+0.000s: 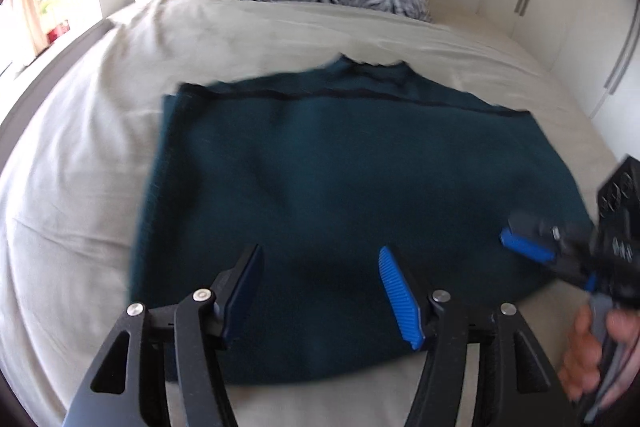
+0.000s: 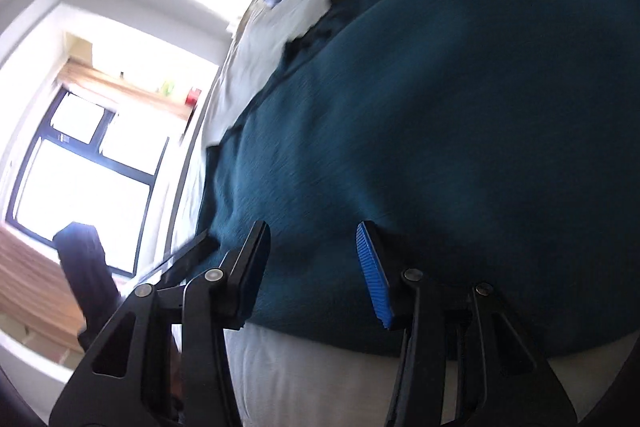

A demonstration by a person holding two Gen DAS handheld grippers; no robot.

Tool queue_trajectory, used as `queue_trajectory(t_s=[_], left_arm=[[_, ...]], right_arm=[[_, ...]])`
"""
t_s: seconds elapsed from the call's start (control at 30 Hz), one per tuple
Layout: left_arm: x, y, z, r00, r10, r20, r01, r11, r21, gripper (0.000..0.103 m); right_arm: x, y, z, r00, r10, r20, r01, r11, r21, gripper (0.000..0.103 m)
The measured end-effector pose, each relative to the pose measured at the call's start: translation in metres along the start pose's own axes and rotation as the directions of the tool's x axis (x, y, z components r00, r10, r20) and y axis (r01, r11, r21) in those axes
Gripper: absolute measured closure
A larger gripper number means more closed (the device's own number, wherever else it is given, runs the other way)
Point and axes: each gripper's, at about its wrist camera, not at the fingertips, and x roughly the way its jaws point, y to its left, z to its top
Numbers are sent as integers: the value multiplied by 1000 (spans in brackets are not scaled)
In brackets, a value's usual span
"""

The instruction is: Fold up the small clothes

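Spread on the bed (image 1: 80,155), the garment (image 1: 320,167) is lying under both grippers, left gripper (image 1: 320,279) and right gripper (image 2: 312,267) hovering open and empty; pinch both near corners evenly.

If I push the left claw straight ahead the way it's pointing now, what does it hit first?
Most likely the dark teal garment spread on the bed. The left claw is open, angled down over its near part, nothing between. Depth is hard to judge through the fisheye.
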Motion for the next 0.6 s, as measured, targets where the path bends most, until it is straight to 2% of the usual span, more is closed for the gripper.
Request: queue_trajectory(t_s=[0.03,0.13,0.27,0.37,0.43,0.53,0.6], left_arm=[[4,-6,-5,1000,-17,-20,17,1000,9,40],[20,-9,-19,998,4,-61,-3,1000,16,40],[16,1,-26,999,-9,-52,10,1000,12,40],[10,11,-30,999,-18,-48,18,1000,-6,40],[6,20,-32,998,-35,-43,34,999,-33,40],[-5,32,-39,999,-39,-28,37,997,-69,40],[-13,38,-42,999,-40,-20,38,995,-88,41]], right_arm=[[-9,-8,2,1000,-5,23,5,1000,18,59],[-41,-33,4,995,-32,94,26,998,62,60],[-80,-65,1,983,-78,166,59,991,116,61],[-111,-89,-3,972,-91,217,55,984,167,61],[-144,-101,-5,962,-118,245,77,982,174,60],[-168,-100,-9,947,-167,274,121,977,177,59],[-175,-93,-12,946,-169,277,124,977,173,59]])
